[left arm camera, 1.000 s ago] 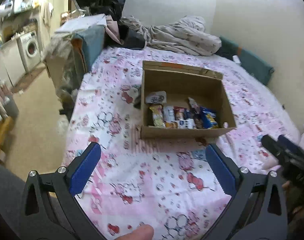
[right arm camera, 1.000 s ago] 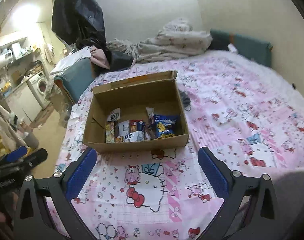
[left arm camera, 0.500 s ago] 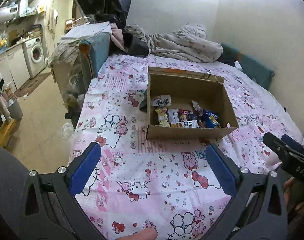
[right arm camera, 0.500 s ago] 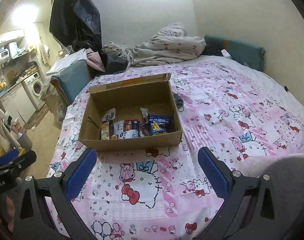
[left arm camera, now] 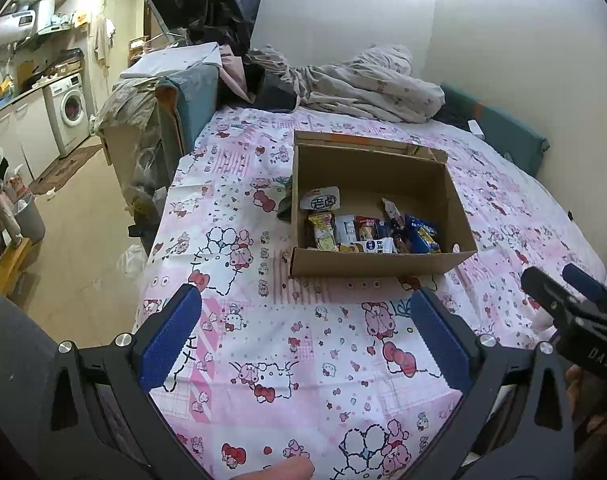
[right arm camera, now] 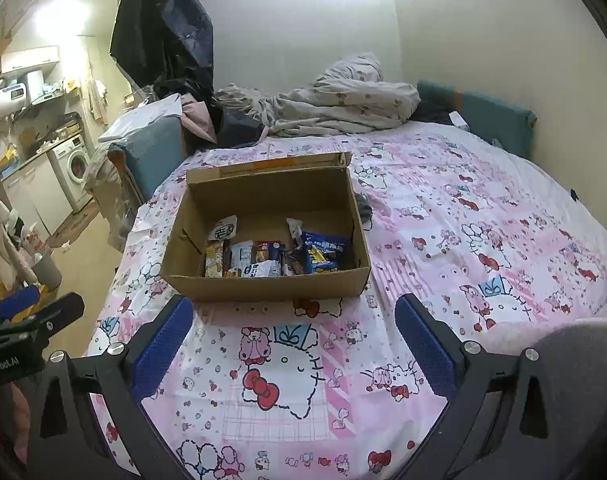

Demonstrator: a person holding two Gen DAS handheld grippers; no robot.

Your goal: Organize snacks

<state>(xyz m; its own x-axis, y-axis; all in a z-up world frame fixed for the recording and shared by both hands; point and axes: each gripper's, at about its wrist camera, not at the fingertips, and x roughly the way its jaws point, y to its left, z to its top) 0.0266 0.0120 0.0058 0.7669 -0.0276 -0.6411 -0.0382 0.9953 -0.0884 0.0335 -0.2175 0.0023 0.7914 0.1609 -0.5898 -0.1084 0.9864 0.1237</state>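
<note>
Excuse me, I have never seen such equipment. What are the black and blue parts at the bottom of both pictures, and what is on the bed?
No robot here: a person holds a pair of hand tongs in each hand, each with a camera looking forward along its fingers. One picture comes from the left tongs, the other from the right tongs. The blue pads are the fingers. Both tongs are open and hold nothing. On the pink patterned bedsheet stands an open cardboard box with snack packets lined along its near side. A crumpled blanket lies behind.

You see a matt cardboard box [right arm camera: 263, 284], glossy plastic snack packets [right arm camera: 323, 256], and a soft printed cloth sheet [right arm camera: 483, 208].
</note>
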